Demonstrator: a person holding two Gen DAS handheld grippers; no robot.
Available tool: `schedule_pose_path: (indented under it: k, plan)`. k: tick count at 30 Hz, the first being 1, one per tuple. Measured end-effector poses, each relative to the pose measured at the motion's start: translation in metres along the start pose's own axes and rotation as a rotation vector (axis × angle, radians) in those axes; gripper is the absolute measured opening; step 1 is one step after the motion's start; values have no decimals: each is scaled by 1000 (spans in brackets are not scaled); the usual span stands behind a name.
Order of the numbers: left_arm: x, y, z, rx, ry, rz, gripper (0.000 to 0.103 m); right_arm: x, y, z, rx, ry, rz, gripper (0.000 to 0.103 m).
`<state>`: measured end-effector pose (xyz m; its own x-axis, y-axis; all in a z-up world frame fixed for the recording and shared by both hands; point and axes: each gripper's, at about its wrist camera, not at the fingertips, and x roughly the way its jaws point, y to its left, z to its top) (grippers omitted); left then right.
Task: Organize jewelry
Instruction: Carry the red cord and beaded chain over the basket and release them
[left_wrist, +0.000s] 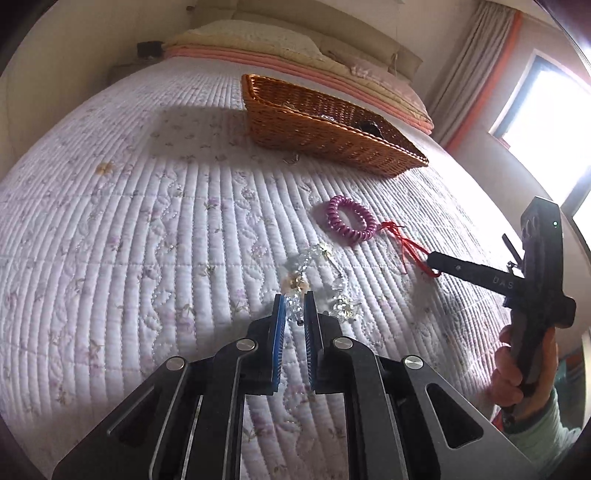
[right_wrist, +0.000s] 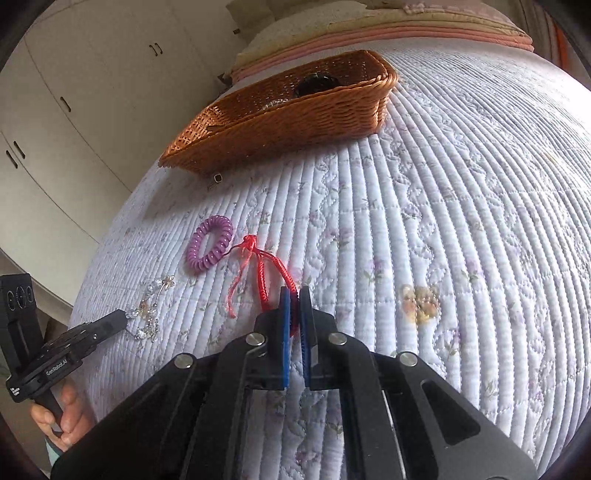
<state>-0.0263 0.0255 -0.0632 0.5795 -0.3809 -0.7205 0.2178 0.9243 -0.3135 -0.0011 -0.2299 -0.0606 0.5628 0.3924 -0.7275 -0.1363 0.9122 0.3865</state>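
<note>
Both grippers are chunky black plastic with round silver screws and ribbed blue pads (left_wrist: 277, 325) on the fingers, white "GenRobot.AI" lettering on the left gripper (right_wrist: 123, 319), a tiny green LED on the right gripper (left_wrist: 432, 260), bare-skinned hands, pale green sleeve (left_wrist: 543, 432).

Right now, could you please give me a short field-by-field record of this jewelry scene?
surface: quilted bedspread
container: wicker basket, dark item inside
left claw: closed on crystal bracelet
right claw: closed on red cord bracelet
loose item: purple coil hair tie, beside the red cord's knot
small item: metal piece by the basket's near wall
</note>
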Motion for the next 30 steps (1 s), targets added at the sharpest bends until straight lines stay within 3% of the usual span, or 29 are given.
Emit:
schedule_pose_path:
  k: [1,3,6,10,18,20,21,22,26,30]
  plan:
    - [-1,0,1,5,-7,19,22,-1,-1,-1,-1,3,1,5]
    - [-3,1,5,0,-24,19,30,-1,-3,0,-8,16,12,11]
    - [-2,-1,11,11,-32,9,30,-3,-1,2,-44,28,33,20]
    - [15,-9,20,49,-6,18,30,5,18,6,-165,31,-66,20]
    - [33,-24,15,163,9,132,31,18,41,0,-350,19,-229,19]
    - [36,-32,13,208,3,185,28,18,48,-4,-387,5,-256,11]
    - [36,-36,12,226,1,197,17,18,51,-6,-397,4,-255,4]
    - [36,-37,10,238,-2,204,5,18,52,-6,-401,4,-254,3]
    - [30,-40,10,244,-21,188,3,10,50,-5,-376,-2,-232,3]
    - [11,-35,18,185,-69,99,3,-7,47,6,-316,-9,-142,3]
